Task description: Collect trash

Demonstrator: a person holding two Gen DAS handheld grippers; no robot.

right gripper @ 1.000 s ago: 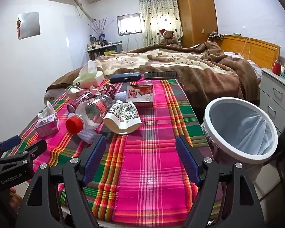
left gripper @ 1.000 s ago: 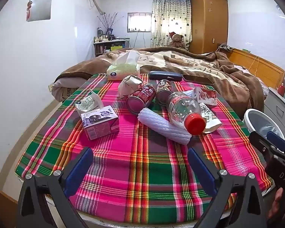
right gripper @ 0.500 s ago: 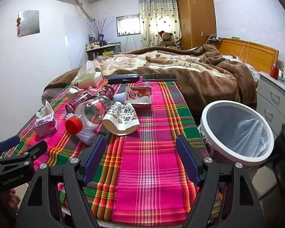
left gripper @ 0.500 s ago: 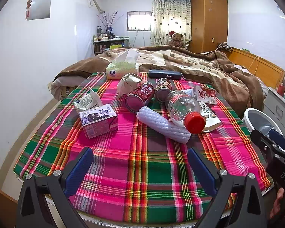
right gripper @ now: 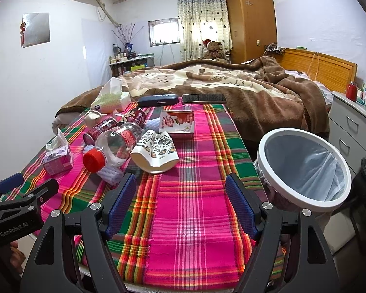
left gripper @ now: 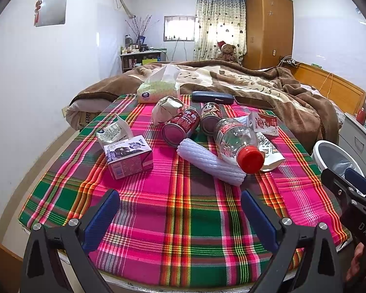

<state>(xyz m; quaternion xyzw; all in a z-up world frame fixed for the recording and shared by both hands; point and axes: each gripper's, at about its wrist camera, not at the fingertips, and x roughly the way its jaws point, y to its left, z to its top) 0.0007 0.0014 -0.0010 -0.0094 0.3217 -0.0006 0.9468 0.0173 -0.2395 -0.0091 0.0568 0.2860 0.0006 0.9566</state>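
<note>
Both units wide, empty: left hand-held gripper [left gripper: 180, 216] faces the foam sleeve [left gripper: 211, 162] — right hand-held gripper [right gripper: 180, 205] sits beside the bin [right gripper: 305, 168], shortening transfers.

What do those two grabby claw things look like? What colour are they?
Both look alike. The left gripper and right gripper have black, triangle-framed plastic arms with cut-out holes, silver round bolts, and flat blue textured fingers. White lettering shows on their black bodies: "GenRobot.AI" on the left one, "DAS" on the right one. A bit of bare hand peeks behind. No cables visible.
</note>
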